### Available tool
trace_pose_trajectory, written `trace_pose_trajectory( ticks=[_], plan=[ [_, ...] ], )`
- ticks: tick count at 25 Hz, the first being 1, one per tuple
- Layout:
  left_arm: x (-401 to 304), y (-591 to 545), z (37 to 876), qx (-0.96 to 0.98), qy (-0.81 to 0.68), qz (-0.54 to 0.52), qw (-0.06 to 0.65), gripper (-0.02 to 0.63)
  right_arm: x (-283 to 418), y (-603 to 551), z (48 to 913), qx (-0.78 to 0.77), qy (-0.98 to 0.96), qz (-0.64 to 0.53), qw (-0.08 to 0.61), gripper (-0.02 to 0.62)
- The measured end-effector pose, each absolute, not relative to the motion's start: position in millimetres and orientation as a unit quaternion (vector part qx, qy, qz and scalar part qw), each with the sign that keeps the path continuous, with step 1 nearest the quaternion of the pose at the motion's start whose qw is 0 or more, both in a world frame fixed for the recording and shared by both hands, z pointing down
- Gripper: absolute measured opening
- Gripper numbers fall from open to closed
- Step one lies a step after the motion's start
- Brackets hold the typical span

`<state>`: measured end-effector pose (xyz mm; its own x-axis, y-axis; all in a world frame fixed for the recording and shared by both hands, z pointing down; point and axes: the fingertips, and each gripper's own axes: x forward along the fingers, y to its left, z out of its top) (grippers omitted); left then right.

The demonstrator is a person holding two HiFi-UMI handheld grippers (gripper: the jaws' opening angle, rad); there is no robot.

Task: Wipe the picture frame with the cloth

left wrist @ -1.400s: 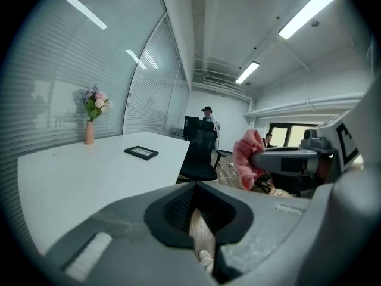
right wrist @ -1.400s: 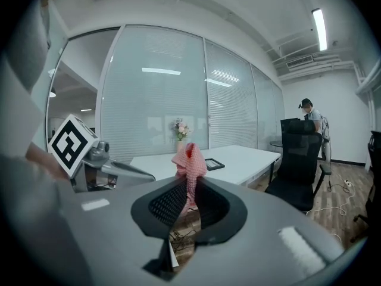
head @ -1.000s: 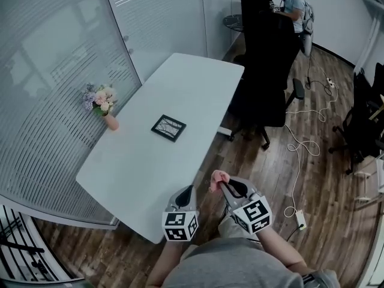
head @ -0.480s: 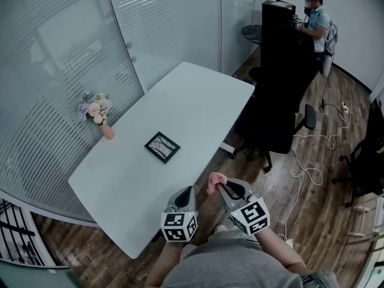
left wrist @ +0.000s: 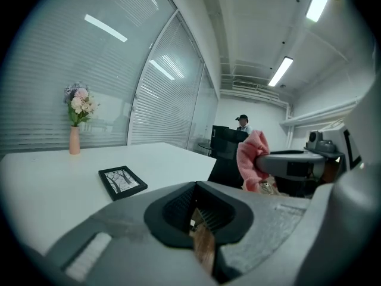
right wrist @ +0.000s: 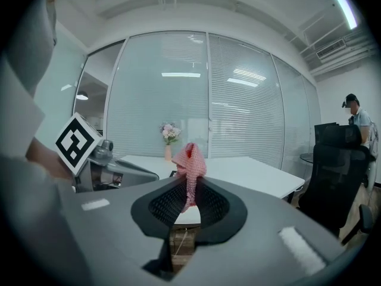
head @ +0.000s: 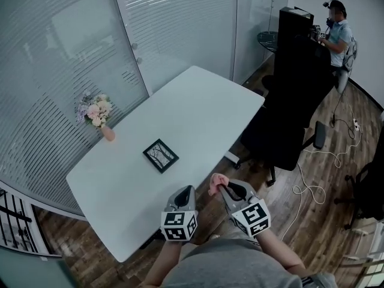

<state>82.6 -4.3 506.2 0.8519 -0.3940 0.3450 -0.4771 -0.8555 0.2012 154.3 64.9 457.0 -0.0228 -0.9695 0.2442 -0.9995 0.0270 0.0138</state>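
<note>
Long white counter (head: 204,101) sits right up against a curved glass wall with blinds (head: 54,59). Near the wall-side edge there's a little pink vase (head: 108,133) holding pastel flowers (head: 94,110), standing upright. A big black office chair (head: 294,101) is parked just off the counter's far side. The floor (head: 336,221) is dark wood planks with a white cable (head: 298,191) snaking across it. Way back in the corner a person (head: 339,32) in a light shirt stands by some dark furniture.

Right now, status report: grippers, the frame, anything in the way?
Right gripper shut on pink cloth. Left gripper shut, empty. Picture frame flat on table, untouched. Nothing between; flower vase stands well aside.
</note>
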Motion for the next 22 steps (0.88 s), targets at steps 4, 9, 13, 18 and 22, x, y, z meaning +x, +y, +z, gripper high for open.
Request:
trace_pose_trajectory(
  ticks=[4,9,13,18,22],
  plan=[
    [85.8,-12.7,510.3,0.946,-0.248,0.15,0.144,0.003,164.6,50.2,458.1,0.679,-0.724,0.078,0.091,0.041],
    [71.7,-26.2,519.6,0.935,-0.279,0.162,0.147,0.005,167.7,30.1,462.2,0.664,-0.739,0.079,0.089,0.041],
    [54.7,-37.3,526.6,0.924,-0.305,0.174,0.151,0.003,168.7,14.5,464.1,0.654,-0.747,0.08,0.09,0.041],
    [42.7,-57.7,533.7,0.914,-0.33,0.179,0.157,0.003,167.1,-4.4,466.3,0.643,-0.756,0.082,0.089,0.041],
    [42.0,-77.7,538.0,0.908,-0.344,0.178,0.163,0.003,162.8,-23.3,467.7,0.628,-0.768,0.08,0.095,0.041]
  ],
)
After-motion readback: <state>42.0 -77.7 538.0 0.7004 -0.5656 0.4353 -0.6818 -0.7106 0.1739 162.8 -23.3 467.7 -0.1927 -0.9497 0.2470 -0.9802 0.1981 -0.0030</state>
